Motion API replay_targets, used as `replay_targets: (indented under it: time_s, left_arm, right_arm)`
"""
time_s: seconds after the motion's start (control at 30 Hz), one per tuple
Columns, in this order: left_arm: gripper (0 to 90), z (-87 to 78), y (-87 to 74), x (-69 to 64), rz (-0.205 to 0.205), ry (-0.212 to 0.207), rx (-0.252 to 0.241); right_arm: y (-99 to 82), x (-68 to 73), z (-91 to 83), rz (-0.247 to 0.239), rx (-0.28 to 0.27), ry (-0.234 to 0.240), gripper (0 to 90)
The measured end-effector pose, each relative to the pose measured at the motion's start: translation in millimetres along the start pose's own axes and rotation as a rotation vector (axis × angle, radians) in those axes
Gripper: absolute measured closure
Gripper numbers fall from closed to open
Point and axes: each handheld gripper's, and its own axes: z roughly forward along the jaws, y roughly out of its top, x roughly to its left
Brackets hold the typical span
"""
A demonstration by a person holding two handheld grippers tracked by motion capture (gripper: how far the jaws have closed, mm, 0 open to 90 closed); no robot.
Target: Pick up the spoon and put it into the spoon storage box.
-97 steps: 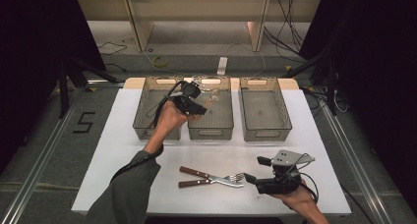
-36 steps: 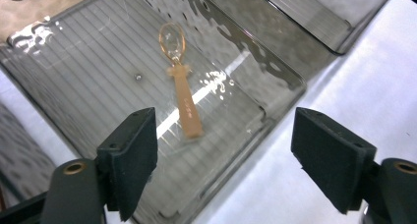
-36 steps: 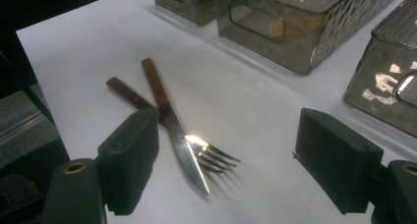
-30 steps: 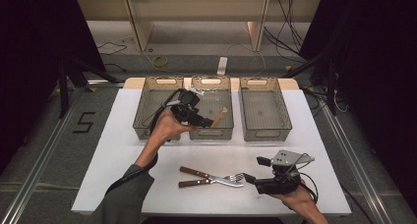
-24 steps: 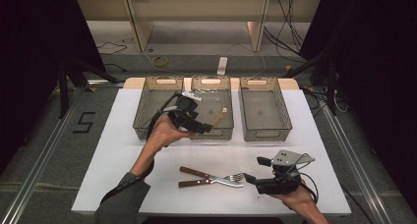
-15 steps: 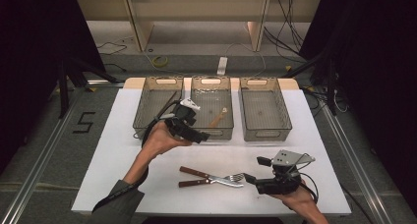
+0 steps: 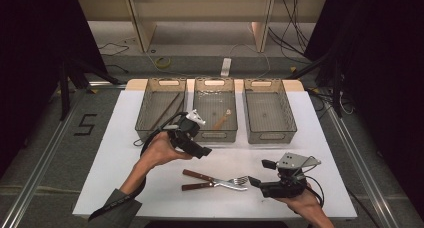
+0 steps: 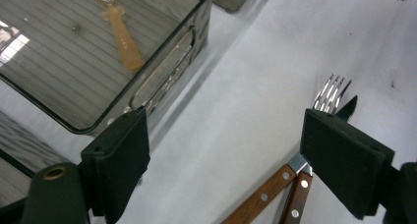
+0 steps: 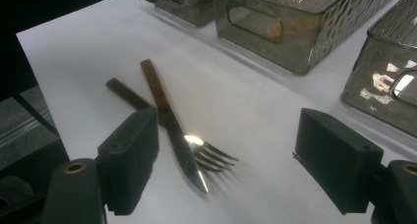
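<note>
In the high view the left claw [image 7: 192, 144] sits at centre left, pulled back from the middle bin [image 7: 215, 110] since a second ago, when it hung over that bin; its jaws are apart and empty. A pale spoon [image 7: 222, 120] now lies in that bin, so that piece looks sorted, and the knife [image 7: 210, 177] and fork [image 7: 220, 184], crossed on the white surface [image 7: 320, 158] at lower centre, seem next. The right claw [image 7: 261, 184] rests at lower right, unmoved, its tips near the fork's tines. Thin dark sticks lie in the left bin [image 7: 161, 108], too small to identify. In the left gripper view the jaws stand wide, the spoon [image 8: 120, 40] at upper left is cut off at the frame top, and the fork [image 8: 330, 92] shows at right with the handles partly behind the right jaw. In the right gripper view the jaws gape empty; the knife [image 9: 172, 126] crosses the fork [image 9: 211, 157], whose handle runs behind the left jaw.
</note>
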Motion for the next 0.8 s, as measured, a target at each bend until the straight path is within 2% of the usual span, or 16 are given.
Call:
replay_targets:
  time_s: [0.1,0.17,0.3,0.53,0.8]
  left_arm:
    - [18.3,0.7,-1.6,-1.8,0.013,-0.005,0.013]
    - [18.3,1.9,-2.6,-3.1,0.024,-0.011,0.039]
    - [18.3,4.0,-5.0,-5.5,0.043,-0.001,0.081]
    - [18.4,4.8,-11.1,-7.9,0.058,0.009,0.114]
    - [18.0,10.5,-20.4,-11.3,0.086,0.019,0.178]
  right_arm:
    - [-0.1,-0.6,0.2,0.002,0.0,0.002,25.1]
    - [0.0,-1.0,0.6,0.003,0.002,0.001,25.1]
    - [0.3,-0.7,0.9,0.001,0.001,0.004,25.1]
    - [0.4,-1.0,0.8,0.003,0.001,0.003,25.1]
    - [0.5,-1.5,1.6,0.001,0.005,0.003,25.1]
